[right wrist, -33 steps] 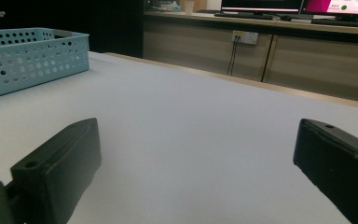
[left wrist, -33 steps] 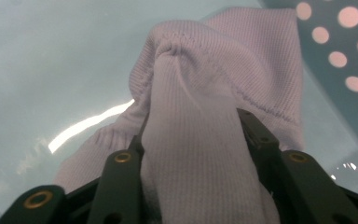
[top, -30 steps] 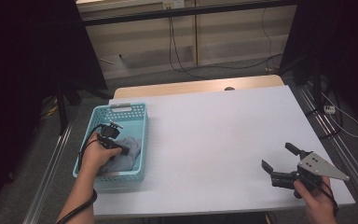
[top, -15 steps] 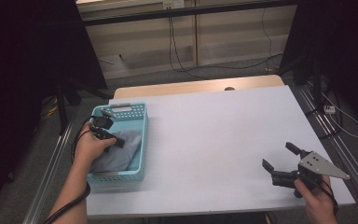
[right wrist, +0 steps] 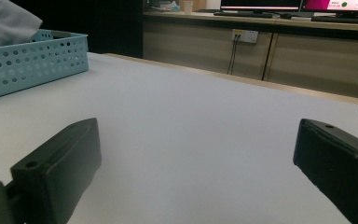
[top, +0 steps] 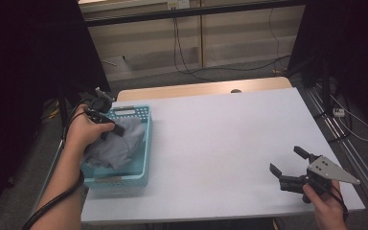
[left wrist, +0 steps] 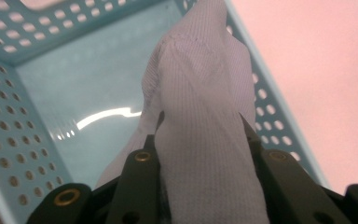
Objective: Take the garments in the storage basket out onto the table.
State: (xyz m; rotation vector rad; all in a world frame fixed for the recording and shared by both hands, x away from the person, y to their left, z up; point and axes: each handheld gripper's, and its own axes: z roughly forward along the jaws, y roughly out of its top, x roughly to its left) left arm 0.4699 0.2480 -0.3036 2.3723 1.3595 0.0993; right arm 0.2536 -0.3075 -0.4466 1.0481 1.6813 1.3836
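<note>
A grey ribbed cloth [top: 120,145] hangs half out of the light blue perforated basket [top: 124,180] at the table's left edge. My left gripper [top: 117,130] is shut on the cloth's upper fold and holds it above the basket. Its jaws have just been closing with the fabric between them. In the left gripper view the cloth [left wrist: 205,116] bulges up between the two jaws of the gripper [left wrist: 200,138], with the basket floor [left wrist: 74,93] below. My right gripper [top: 286,158] rests open near the table's front right corner, nothing between its jaws [right wrist: 196,154].
The white table top [top: 220,129] stretches between basket and right hand, with a wooden strip [top: 201,88] along its far edge. Cables [top: 187,52] lie on the floor behind. From the right gripper view the basket [right wrist: 28,60] stands far left, monitors [right wrist: 261,4] beyond.
The left hand has risen out of the basket and drawn the grey cloth up with it. The right hand has kept still.
</note>
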